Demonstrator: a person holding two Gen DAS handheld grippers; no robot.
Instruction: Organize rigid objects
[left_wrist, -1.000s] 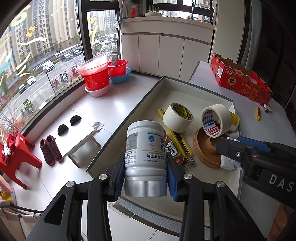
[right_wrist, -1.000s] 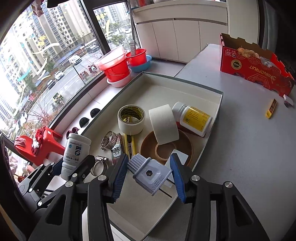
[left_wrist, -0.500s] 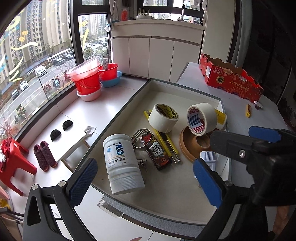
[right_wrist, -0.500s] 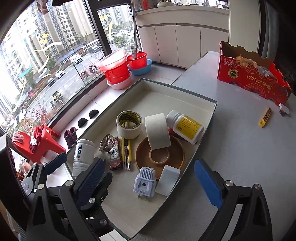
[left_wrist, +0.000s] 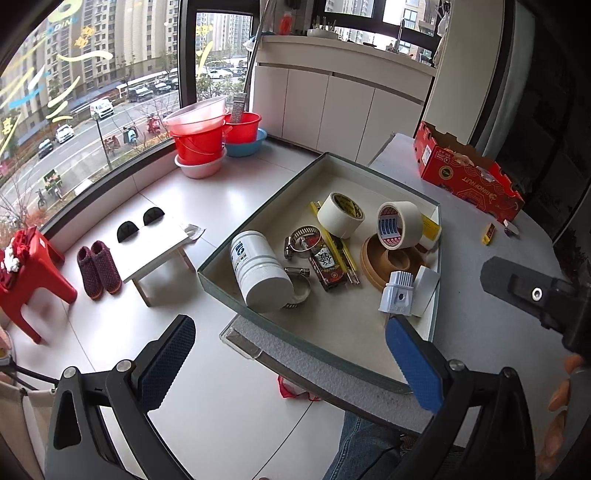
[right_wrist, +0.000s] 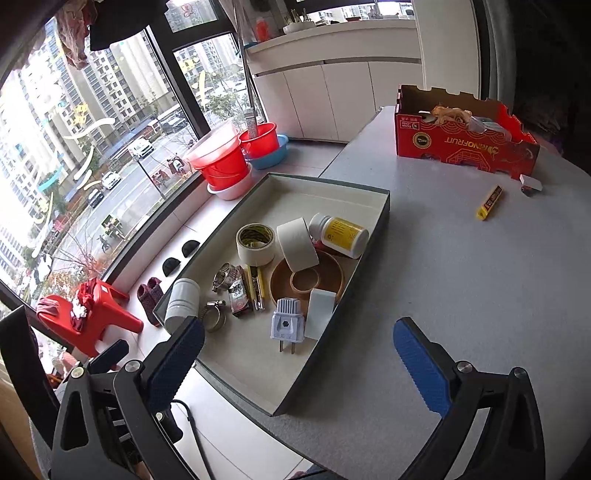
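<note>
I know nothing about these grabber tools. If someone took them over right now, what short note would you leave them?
Left gripper: open, holding nothing. Right gripper: open, holding nothing.
The white bottle and the plug adapter now lie in the tray, with the two tape rolls, the yellow-label bottle, the hose clamps and the wooden ring.
Left, it seems: the yellow stick and a small white item on the table by the red box.

In the tray (right_wrist: 382, 214) on the desk (right_wrist: 461, 295): bottle (left_wrist: 258, 271) at left, plug adapter (left_wrist: 397, 299) at right, tape rolls (left_wrist: 341, 214) behind, hose clamps (left_wrist: 303, 240) between.
</note>
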